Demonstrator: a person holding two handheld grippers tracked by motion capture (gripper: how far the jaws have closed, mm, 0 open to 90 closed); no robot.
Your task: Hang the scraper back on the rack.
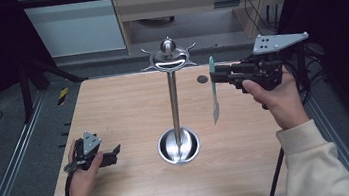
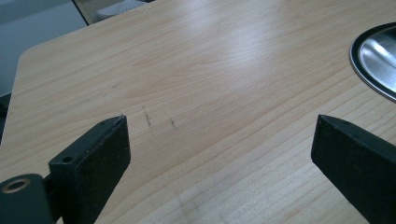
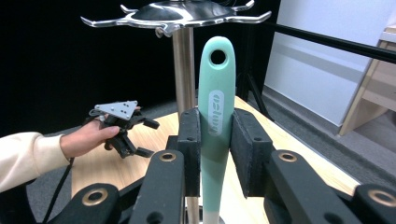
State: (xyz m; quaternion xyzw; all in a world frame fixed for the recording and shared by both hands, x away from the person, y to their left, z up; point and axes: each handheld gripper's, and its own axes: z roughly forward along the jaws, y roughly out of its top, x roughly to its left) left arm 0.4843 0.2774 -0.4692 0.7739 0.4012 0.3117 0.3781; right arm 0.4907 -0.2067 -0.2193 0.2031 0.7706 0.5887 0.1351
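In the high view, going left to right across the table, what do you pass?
Left gripper, resting low on the table → steel hanging stand with its round base → mint-handled utensil, hanging upright → right gripper, its jaws shut on the handle.

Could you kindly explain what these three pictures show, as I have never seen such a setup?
A person sits at a wooden table and holds a hand-operated grasping tool in each hand. The high view looks down from above the person. The other two pictures come from small cameras riding on each tool, looking out along its two black jaws.

On the table stands a shiny metal stand: a round base, a thin pole and a top ring of hooks.

The right tool is shut on the handle of a mint-green utensil, held upright next to the hooks; the handle has a hanging hole. The left tool rests low over the table, jaws wide apart, holding nothing.
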